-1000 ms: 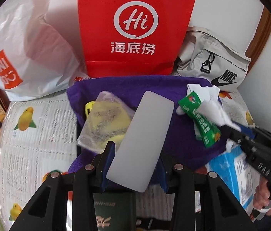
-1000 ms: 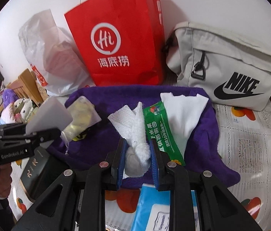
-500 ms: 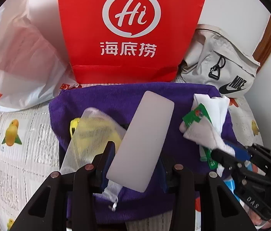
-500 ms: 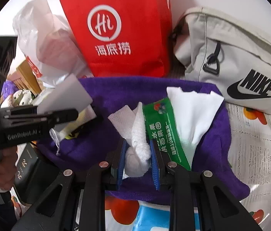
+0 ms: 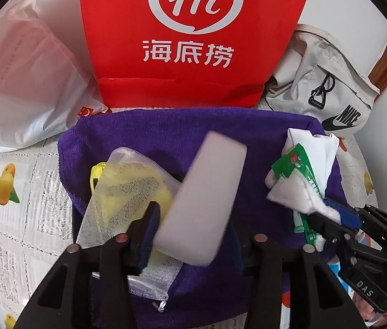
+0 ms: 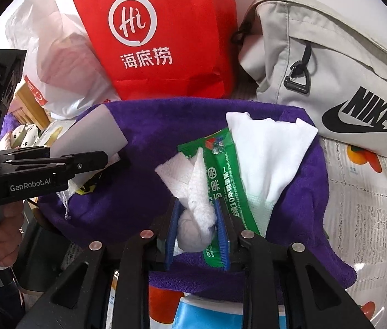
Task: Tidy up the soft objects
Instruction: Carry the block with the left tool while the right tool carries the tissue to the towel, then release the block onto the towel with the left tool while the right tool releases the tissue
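Left claw [image 5: 193, 219] first: jaws just been opening, parted now, with the grey foam block [image 5: 210, 186] loose between them, tilted over the purple towel [image 5: 138, 137]. Finish the release cleanly: open wider before pulling back, to avoid dragging the block off the towel. Mind the mesh pouch [image 5: 127, 181] lying just left of the block and partly under the left finger. Lift up and away rather than sideways, to avoid snagging the netting or its drawstring.

Further right, same care with the right claw [image 6: 196, 203]: jaws likewise just been opening, slack around the white wad [image 6: 196, 219], no longer squeezing it, though probably brushing it on both sides. Let the wad settle on the towel beside the green packet [image 6: 221, 170], then widen and withdraw upward; fluffy stuff, likely to cling to the blue pads. Avoid nudging the packet, touching the wad's right side, or the folded white cloth [image 6: 270, 153] tucked partly under that packet. Keep both claws apart on the way out.
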